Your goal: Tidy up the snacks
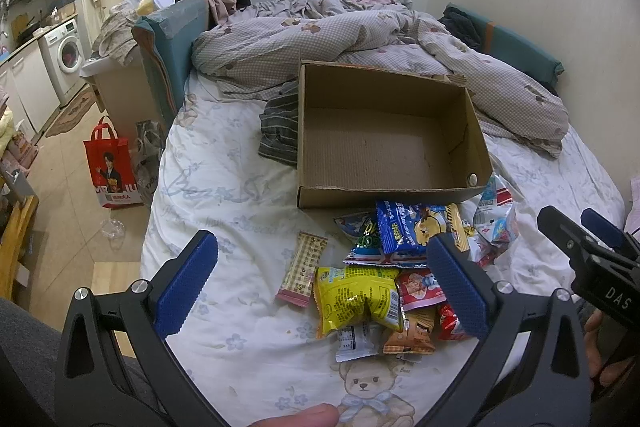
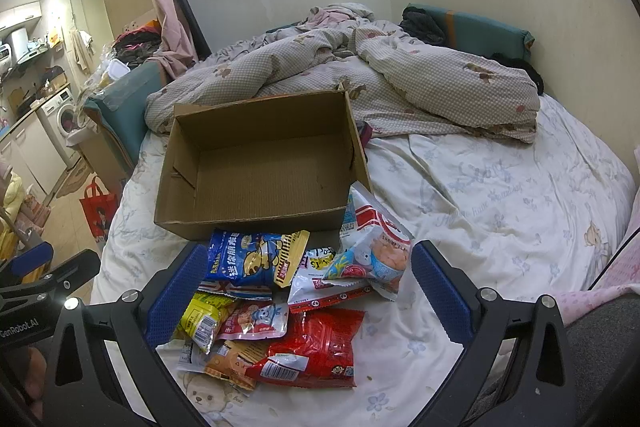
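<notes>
Both claws are spread wide, holding nothing: the left gripper [image 1: 320, 279] and right gripper [image 2: 308, 291] hover above the snack packets [image 2: 280, 307], near the cardboard box [image 1: 384, 143].

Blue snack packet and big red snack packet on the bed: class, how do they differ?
The blue snack packet lies right by the cardboard box; the red snack packet lies farther from it. The blue one shows a cartoon animal; the red shows a barcode label. The red looks bigger. Both lie outside the box.
</notes>
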A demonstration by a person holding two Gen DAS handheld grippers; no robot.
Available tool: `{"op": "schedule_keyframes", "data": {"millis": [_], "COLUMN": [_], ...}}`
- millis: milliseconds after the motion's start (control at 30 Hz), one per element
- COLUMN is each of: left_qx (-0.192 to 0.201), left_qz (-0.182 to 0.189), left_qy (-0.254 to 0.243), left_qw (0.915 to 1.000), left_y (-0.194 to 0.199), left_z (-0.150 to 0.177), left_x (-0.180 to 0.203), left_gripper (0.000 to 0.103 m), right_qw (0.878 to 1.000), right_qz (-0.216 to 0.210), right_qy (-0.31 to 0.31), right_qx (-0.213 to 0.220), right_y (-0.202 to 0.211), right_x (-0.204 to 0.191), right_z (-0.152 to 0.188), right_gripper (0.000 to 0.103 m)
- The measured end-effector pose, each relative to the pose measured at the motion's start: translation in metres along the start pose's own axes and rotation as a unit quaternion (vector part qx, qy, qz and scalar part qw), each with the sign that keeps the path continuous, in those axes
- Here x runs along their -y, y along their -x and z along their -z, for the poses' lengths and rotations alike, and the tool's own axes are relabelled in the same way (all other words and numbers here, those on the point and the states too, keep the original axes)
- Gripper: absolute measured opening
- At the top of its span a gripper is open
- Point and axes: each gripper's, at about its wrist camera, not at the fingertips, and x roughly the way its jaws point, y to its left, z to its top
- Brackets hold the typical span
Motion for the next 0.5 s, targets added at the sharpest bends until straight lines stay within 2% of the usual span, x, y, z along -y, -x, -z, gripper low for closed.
{"op": "schedule_keyframes", "data": {"millis": [500], "left_qx": [0.000], "left_qz": [0.001], "left_qy": [0.001], "left_qw": [1.0000], "left_y": [0.0004], "left_z": [-0.0001], "left_x": [-0.0002], "left_gripper": [0.103], "right_qw": [1.000], "right_qz": [0.000], "right_qy": [0.000], "right_qx": [-0.001], "right_y": [-0.0004], "right_x": [-0.0002], "right_z": [0.0006], "right_gripper": [0.103]}}
